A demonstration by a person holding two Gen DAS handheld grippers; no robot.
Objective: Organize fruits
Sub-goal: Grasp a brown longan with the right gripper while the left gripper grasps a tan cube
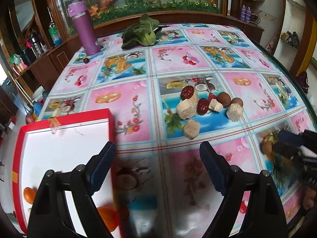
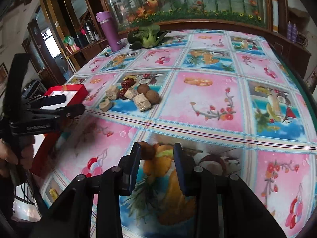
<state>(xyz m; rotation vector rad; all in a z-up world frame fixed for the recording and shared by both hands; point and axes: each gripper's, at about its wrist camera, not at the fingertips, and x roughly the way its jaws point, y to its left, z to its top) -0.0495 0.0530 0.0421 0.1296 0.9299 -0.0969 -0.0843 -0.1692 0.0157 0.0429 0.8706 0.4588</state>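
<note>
round brown fruit [image 2: 147, 152] sits btwn spread right gripper [image 2: 157, 154] fingers; left gripper [image 1: 158, 150] spread, empty.

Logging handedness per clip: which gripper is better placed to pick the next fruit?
Probably the right gripper: its open fingers already have a small round brown fruit between them on the patterned tablecloth. The left gripper hangs open and empty at the red cardboard box, away from loose fruit.

Five pale cut chunks [image 1: 185, 109], two dark red slices [image 1: 187, 92], two oranges [image 1: 29, 194], one purple bottle [image 1: 84, 28], one red box [image 1: 111, 119].
</note>
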